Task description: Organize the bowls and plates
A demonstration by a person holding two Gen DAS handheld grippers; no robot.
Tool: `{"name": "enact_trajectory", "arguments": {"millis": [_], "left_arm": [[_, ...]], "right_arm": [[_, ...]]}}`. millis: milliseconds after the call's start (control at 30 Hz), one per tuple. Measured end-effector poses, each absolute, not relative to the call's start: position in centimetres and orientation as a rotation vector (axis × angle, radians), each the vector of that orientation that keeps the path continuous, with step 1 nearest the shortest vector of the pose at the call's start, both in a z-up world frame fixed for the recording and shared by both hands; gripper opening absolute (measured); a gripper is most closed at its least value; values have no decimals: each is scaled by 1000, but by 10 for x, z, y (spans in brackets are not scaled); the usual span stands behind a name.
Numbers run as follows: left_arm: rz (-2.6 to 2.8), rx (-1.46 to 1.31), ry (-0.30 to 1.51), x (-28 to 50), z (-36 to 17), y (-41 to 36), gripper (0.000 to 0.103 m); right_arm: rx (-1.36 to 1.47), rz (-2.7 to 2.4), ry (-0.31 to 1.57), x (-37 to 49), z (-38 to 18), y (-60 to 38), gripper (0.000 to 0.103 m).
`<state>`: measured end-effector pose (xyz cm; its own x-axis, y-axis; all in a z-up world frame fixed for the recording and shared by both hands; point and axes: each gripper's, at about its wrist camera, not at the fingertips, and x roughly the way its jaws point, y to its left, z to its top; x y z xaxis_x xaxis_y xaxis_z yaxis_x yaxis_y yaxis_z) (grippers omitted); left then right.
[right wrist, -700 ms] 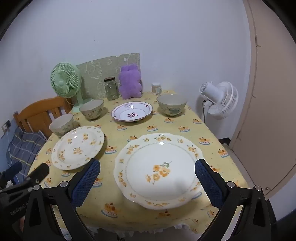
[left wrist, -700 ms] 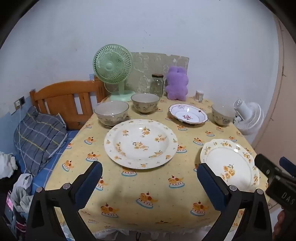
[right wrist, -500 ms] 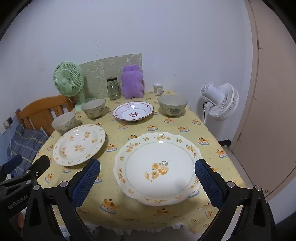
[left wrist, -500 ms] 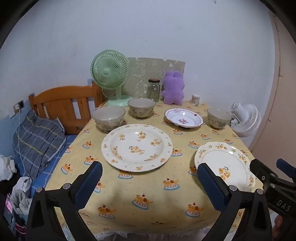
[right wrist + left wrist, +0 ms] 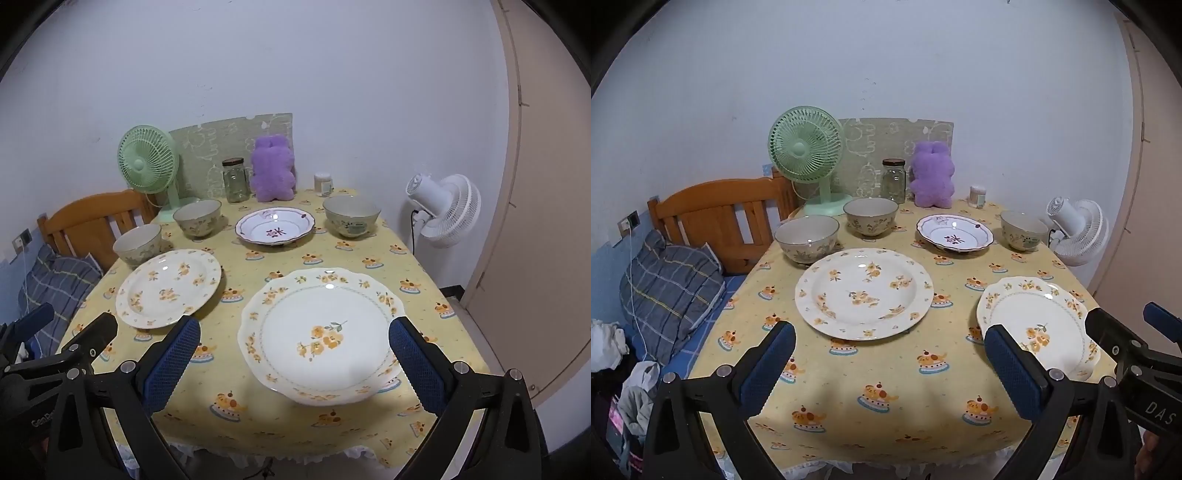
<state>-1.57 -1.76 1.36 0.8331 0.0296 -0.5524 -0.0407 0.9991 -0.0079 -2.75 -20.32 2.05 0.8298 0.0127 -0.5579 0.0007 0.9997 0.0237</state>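
On the yellow tablecloth lie a round floral plate at the left and a scalloped floral plate at the right. Behind them sit a purple-rimmed dish and three bowls: a left one, a middle one and a right one. My left gripper hangs open above the table's near edge, short of the round plate. My right gripper is open too, its fingers flanking the scalloped plate's near half without touching it.
At the table's back stand a green fan, a glass jar, a purple plush toy and a small pot. A white fan stands right of the table. A wooden headboard and a bed with a pillow lie left.
Both grippers have drawn back and up from the table, so the dishes look smaller and farther away. Neither gripper's jaws moved, and no dish shifted.
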Motion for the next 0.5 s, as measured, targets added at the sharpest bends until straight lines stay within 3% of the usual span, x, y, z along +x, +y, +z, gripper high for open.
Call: {"name": "enact_trajectory", "arguments": {"millis": [500], "left_arm": [[18,-25,585,-16,11,-15,103]], "right_arm": [[35,10,593,-29,20,-203,103]]}}
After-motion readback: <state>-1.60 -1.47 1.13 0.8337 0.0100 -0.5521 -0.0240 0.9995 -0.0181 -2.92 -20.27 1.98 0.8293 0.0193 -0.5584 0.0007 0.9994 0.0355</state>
